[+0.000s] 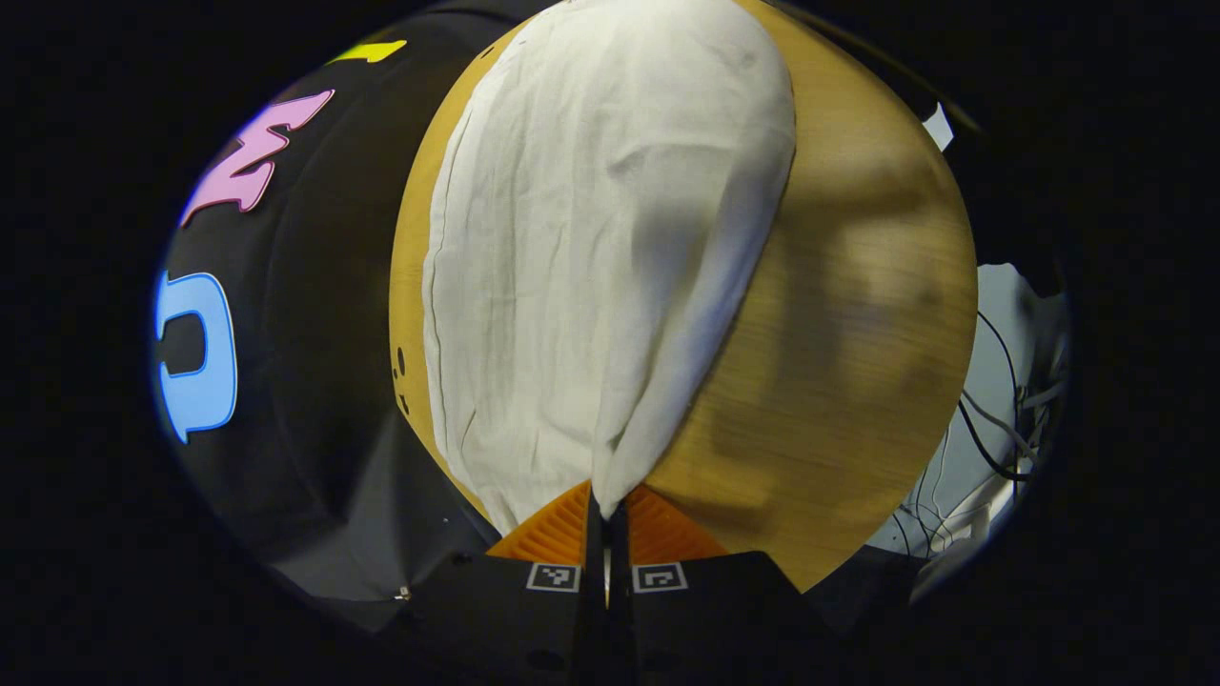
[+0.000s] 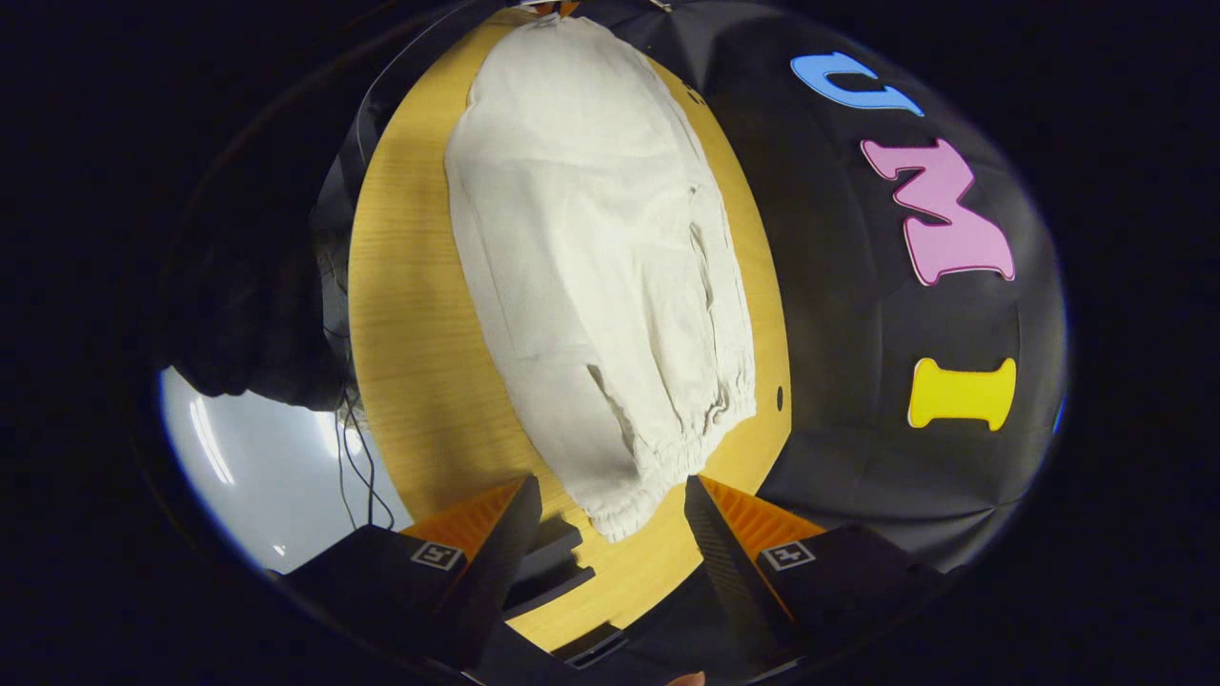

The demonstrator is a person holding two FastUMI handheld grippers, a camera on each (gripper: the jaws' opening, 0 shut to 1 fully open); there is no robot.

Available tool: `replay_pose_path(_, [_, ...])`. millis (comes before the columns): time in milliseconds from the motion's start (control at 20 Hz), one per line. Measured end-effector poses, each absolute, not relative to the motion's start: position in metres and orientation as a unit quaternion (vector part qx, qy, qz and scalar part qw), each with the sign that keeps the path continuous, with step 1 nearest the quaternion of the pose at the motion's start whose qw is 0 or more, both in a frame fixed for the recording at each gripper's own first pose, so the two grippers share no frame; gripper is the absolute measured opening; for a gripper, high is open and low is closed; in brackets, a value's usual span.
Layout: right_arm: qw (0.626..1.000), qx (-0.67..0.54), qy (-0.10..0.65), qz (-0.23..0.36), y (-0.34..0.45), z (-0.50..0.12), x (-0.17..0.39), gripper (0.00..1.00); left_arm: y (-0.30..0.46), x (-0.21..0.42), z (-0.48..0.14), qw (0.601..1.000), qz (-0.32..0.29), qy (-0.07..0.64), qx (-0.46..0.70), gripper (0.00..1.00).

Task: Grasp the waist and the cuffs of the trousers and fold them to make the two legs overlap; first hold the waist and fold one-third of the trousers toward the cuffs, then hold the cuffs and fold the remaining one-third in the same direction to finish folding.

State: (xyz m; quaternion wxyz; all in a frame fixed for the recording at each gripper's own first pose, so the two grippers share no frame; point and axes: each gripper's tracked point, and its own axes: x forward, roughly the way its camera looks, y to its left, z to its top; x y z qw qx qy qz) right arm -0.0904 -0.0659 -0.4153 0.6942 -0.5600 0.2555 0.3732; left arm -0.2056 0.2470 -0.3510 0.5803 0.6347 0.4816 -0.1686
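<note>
Now left gripper [image 1: 606, 510] jaws pinch trousers [image 1: 591, 238]; right gripper [image 2: 610, 505] jaws gape around waistband [image 2: 658, 467].

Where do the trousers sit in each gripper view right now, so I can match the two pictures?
Left gripper view: the trousers run from top centre down to the left gripper, which pinches their near end.
Right gripper view: they lie centre, gathered end between the open right gripper fingers.
Shared landmark: the wooden table.
</note>
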Motion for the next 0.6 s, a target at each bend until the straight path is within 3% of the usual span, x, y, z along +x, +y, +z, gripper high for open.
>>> replay_pose_path(350, [0.689,-0.586,0.227,0.360,-0.057,-0.423,-0.059,0.93,0.251,-0.198,-0.352,0.576,-0.166,0.488,0.635,0.06])
replay_pose_path(450, [0.698,-0.582,0.239,0.343,-0.056,-0.430,-0.054,0.85,0.251,-0.197,-0.352,0.580,-0.164,0.489,0.631,0.05])
replay_pose_path(500, [0.700,-0.574,0.259,0.337,-0.055,-0.439,-0.055,0.72,0.252,-0.197,-0.352,0.583,-0.163,0.489,0.629,0.05])
replay_pose_path(600, [0.700,-0.568,0.293,0.319,-0.056,-0.449,-0.060,0.17,0.251,-0.196,-0.351,0.591,-0.159,0.487,0.623,0.05])
